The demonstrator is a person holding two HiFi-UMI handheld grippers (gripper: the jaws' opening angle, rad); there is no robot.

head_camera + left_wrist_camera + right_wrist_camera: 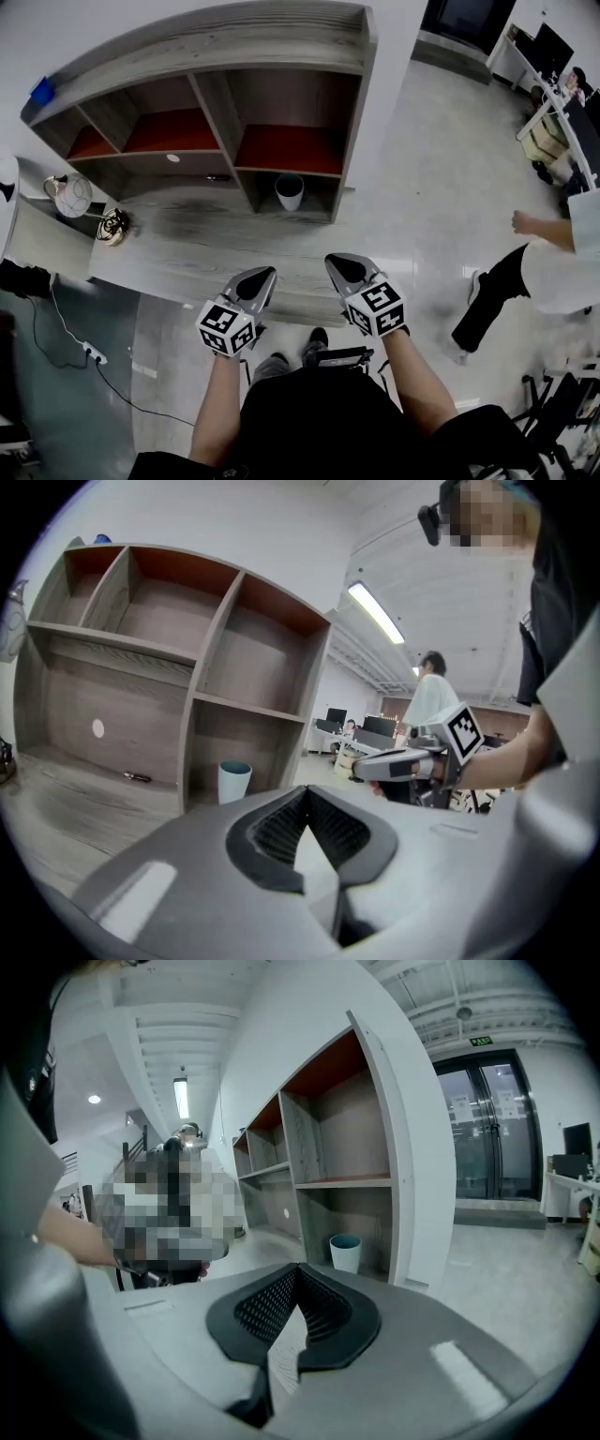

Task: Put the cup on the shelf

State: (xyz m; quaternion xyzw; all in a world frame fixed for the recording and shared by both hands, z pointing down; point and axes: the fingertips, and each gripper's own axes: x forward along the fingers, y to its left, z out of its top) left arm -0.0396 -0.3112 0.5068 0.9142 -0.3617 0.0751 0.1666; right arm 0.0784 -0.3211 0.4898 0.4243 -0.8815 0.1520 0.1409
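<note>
Shelf (234,42) compartment holds the cup (290,191), partly shadowed.

We see the cup (290,191), a small white tumbler with a teal-tinted rim, standing upright with its mouth open upward in the lower right compartment of the shelf (281,56), near 12 o'clock in the head view; the shelf is a grey wood-grain unit with red boards, its other compartments spreading towards 10 o'clock.
</note>
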